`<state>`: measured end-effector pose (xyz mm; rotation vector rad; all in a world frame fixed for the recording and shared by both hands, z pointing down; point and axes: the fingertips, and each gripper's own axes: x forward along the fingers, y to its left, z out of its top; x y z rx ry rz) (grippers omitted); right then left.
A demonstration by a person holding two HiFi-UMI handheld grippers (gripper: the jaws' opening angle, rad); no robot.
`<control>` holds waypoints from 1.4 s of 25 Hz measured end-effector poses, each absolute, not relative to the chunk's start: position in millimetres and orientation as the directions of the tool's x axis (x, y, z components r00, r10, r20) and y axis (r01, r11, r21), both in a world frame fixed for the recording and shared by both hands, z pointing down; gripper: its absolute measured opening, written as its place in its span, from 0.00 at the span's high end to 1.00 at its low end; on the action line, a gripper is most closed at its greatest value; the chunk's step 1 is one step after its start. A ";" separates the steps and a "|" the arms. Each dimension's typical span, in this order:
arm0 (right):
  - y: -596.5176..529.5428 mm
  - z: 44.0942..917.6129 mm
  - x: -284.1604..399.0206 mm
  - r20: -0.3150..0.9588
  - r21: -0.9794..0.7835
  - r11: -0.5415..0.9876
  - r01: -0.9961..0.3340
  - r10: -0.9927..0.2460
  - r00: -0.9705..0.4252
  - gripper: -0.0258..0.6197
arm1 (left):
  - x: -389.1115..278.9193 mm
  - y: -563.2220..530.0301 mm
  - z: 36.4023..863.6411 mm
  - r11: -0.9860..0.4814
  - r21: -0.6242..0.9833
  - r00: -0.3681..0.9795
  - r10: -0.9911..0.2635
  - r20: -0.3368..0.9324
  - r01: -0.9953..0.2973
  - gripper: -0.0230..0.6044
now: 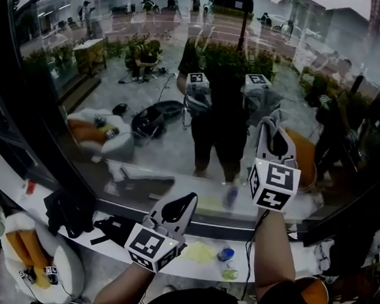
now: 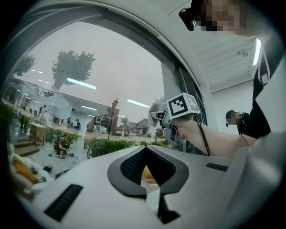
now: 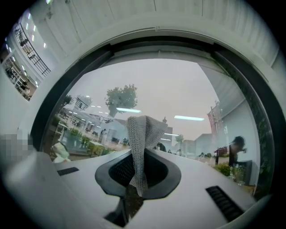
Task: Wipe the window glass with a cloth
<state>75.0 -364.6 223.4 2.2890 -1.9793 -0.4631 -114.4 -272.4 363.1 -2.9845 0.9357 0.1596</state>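
Pinching the grey cloth [image 3: 142,134], your right hand-held gripper [image 1: 274,128] has the window glass [image 1: 181,95] just ahead; left hand-held gripper [image 1: 184,203] pressed together, empty. Wiping likely mostly left.

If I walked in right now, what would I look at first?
The huge window glass fills the head view, showing people and green plants. The right gripper is held up in front of it, shut on a grey mesh cloth that sticks up from its jaws. The left gripper hangs lower, shut and empty, over the white sill.
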 end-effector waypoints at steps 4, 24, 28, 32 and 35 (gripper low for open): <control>-379.4 226.1 35.7 -0.172 0.251 -0.121 -0.961 -0.982 0.079 0.88 | -151.1 -277.0 366.8 -0.793 0.027 0.789 -0.608 -0.090 -0.608 0.95; -441.8 262.8 -156.7 -0.075 0.285 0.127 -0.950 -0.985 -0.154 0.88 | -278.6 -287.0 385.4 -0.696 0.044 0.692 -0.718 -0.079 -0.717 0.95; -451.0 270.7 -171.5 -0.057 0.285 0.146 -0.947 -0.984 -0.169 0.88 | -294.8 -285.6 388.3 -0.680 0.044 0.677 -0.732 -0.071 -0.731 0.95; -452.8 270.2 -172.3 -0.054 0.281 0.146 -0.948 -0.984 -0.168 0.88 | -300.5 -284.0 388.0 -0.669 0.042 0.666 -0.743 -0.065 -0.742 0.95; -455.4 272.3 -172.3 -0.046 0.278 0.149 -0.949 -0.985 -0.168 0.88 | -301.9 -282.3 389.1 -0.669 0.042 0.667 -0.743 -0.065 -0.742 0.95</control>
